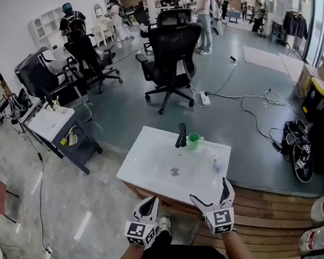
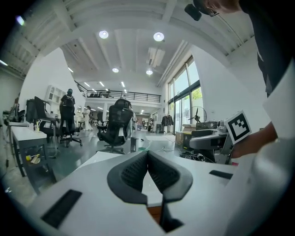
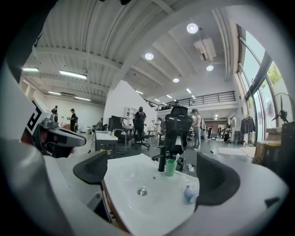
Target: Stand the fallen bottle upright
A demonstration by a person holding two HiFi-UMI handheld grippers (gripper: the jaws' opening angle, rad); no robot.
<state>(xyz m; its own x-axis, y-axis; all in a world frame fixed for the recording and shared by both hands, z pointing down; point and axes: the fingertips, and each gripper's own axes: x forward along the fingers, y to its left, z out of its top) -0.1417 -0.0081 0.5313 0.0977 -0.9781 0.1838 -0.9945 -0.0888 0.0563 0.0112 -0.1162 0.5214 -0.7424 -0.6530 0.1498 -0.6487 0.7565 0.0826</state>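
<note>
Head view, looking steeply down at a white rectangular washbasin tabletop set on a slatted wooden platform. A small pale blue-and-clear bottle lies on its side near the tabletop's right edge, well apart from the tall black tap and the green plastic cup at the back edge. A round metal drain sits in the middle.

The right claw hovers at the near edge, its jaws spread wide and empty. In the right gripper view the bottle shows low, just beside the right-hand jaw. The left claw is held lower, off the near edge, with its jaws pressed together on nothing.

The task appears to be at the approach step, with the bottle not yet touched. The next move likely calls for the right claw to go forward and slightly right, close across the bottle's body, then tip it onto its base.

There is open room around the bottle on the basin side. The right edge is close, so a nudge could roll the bottle off. A black office chair stands well beyond the tabletop.
</note>
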